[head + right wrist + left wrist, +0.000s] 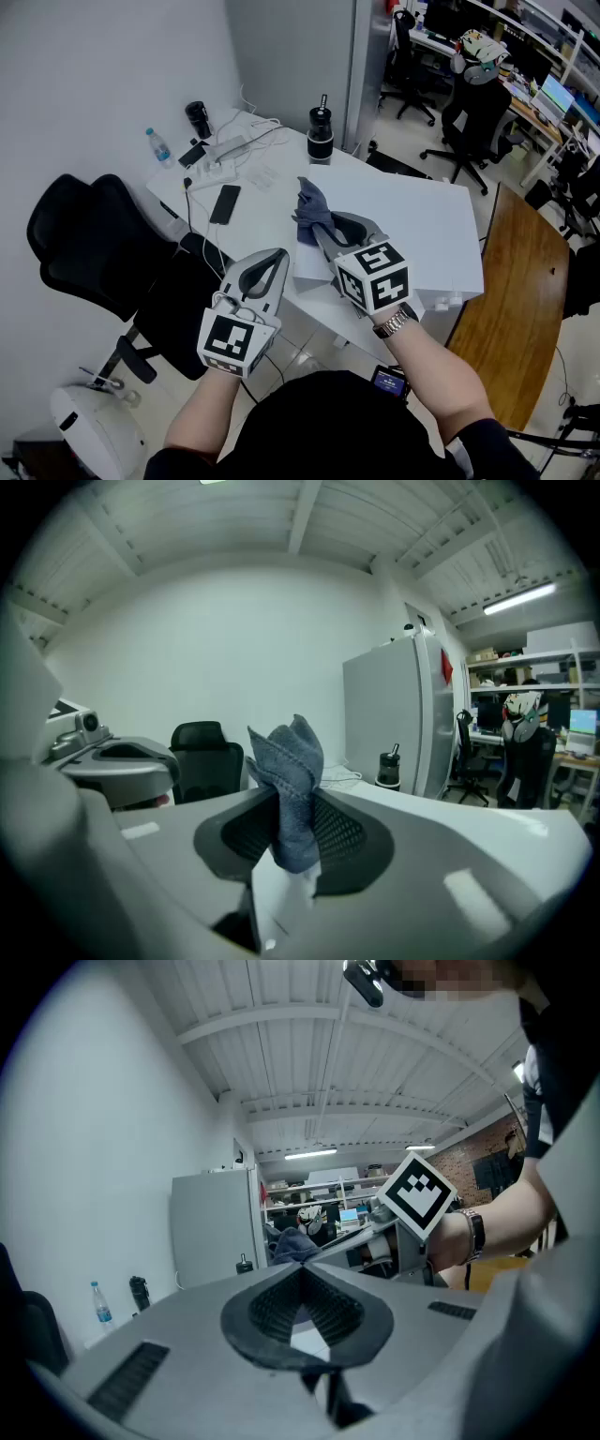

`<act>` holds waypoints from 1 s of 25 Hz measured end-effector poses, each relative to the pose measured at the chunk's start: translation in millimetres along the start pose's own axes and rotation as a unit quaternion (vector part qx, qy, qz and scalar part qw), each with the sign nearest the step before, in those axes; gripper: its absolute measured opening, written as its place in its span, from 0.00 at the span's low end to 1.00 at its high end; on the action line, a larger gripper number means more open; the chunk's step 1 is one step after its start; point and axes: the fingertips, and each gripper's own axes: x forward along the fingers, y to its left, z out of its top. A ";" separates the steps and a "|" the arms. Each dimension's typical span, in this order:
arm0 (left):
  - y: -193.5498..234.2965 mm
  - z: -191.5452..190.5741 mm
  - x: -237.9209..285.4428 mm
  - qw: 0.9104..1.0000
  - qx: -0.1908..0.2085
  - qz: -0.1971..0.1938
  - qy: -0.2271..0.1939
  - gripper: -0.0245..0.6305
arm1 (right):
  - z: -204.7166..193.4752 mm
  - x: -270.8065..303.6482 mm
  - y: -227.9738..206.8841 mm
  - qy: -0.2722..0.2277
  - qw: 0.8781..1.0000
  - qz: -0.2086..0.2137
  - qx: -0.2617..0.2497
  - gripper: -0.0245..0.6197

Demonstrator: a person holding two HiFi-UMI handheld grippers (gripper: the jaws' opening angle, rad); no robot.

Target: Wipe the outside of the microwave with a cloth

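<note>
The right gripper is clenched on a bunched blue-grey cloth. In the right gripper view the fabric stands pinched between the ribbed black pads and rises in folds above the jaw tips. It is held over the near left corner of the white box-shaped microwave; whether it touches the top cannot be told.

The left gripper is clenched with nothing in it, its tips meeting. It hangs to the near left of the microwave, just off that corner.

The microwave's flat white top is bare from the cloth to its far and right edges. Its near edge runs under the right gripper, and its left edge drops to the white table.

The far left of that table is crowded:
- a black smartphone;
- a white power strip with cables;
- a clear plastic water bottle with a blue cap;
- a black tumbler;
- a black-and-white jug, just beyond the microwave's far left corner.

A black office chair stands against the table's near left edge, close beside the left gripper. To the right lies a brown wooden desktop, with a strip of floor between it and the microwave.

The cloth looks soft and thick, with a stitched hem along its folds.
</note>
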 end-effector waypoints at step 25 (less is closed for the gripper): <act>45.1 -19.1 46.8 0.998 -0.013 -0.051 -0.019 0.04 | -42.9 48.8 -42.8 0.141 0.987 -0.059 -0.056 0.19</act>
